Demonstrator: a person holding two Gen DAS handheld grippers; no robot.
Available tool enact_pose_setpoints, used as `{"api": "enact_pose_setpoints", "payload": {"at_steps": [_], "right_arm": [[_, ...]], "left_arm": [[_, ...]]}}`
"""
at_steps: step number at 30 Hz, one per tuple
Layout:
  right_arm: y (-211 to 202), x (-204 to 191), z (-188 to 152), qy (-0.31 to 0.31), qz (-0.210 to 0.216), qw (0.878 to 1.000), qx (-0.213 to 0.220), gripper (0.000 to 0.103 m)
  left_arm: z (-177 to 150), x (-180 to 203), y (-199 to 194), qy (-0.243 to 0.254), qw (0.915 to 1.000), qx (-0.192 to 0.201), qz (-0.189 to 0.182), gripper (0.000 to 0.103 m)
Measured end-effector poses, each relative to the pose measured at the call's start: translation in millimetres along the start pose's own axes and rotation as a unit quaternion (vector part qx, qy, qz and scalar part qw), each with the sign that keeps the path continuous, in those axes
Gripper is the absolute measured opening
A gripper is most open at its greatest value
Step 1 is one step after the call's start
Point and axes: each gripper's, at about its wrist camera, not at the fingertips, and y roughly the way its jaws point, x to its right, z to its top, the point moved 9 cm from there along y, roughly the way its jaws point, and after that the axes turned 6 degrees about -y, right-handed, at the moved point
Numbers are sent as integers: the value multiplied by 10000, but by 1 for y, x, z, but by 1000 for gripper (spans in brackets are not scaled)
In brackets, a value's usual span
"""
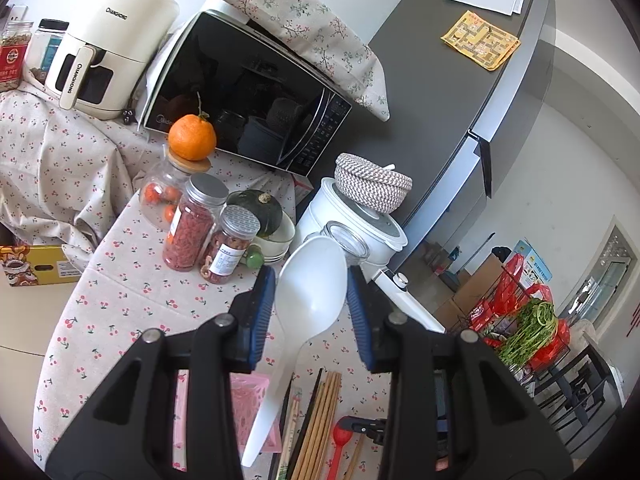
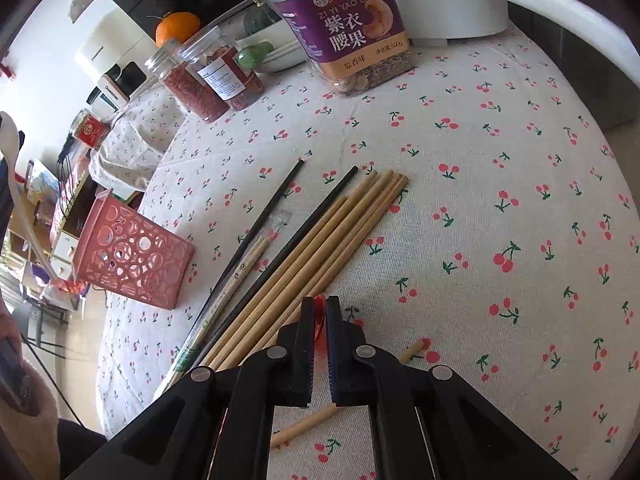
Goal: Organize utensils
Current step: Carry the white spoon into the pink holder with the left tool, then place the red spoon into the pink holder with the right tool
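My left gripper has its jaws apart around the bowl of a big white spoon; the spoon's handle hangs down over the pink perforated basket. The pads look close to the bowl's edges; contact is unclear. The spoon also shows at the far left of the right wrist view, above the basket. My right gripper is shut on a red spoon, low over the tablecloth. Wooden chopsticks and black chopsticks lie beside it. The red spoon also shows in the left wrist view.
Jars of dried goods, an orange, a squash in a bowl, a white rice cooker, a microwave and an air fryer stand behind. A cashew jar stands ahead of the chopsticks. The table edge drops off at left.
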Motion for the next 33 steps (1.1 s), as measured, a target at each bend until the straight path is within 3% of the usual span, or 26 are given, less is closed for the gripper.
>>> {"api": "enact_pose_setpoints", "payload": {"at_steps": [5, 9, 14, 19, 23, 29, 33], "right_arm": [[-42, -23, 20, -238, -136, 9979, 589, 3], [-84, -43, 38, -430, -334, 9905, 1262, 3], [-117, -60, 55, -508, -552, 9785, 1923, 3], [-137, -69, 67, -452, -710, 9677, 2375, 3], [-155, -83, 74, -510, -783, 9581, 2708, 3], [-180, -117, 84, -836, -992, 9414, 3114, 3], [-187, -137, 95, -893, -984, 9344, 3304, 3]], "left_arm": [[14, -1, -4, 57, 9993, 381, -15, 38], [21, -9, 4, 197, 9978, 607, 186, 38], [15, -21, 18, 179, 9976, 584, 326, 39], [3, -29, 31, 250, 9974, 380, 555, 39], [-8, -35, 34, 234, 9970, 66, 735, 59], [-19, -41, 23, 104, 9929, -550, 1047, 68], [-27, -46, 5, 277, 9853, -886, 1435, 75]]}}
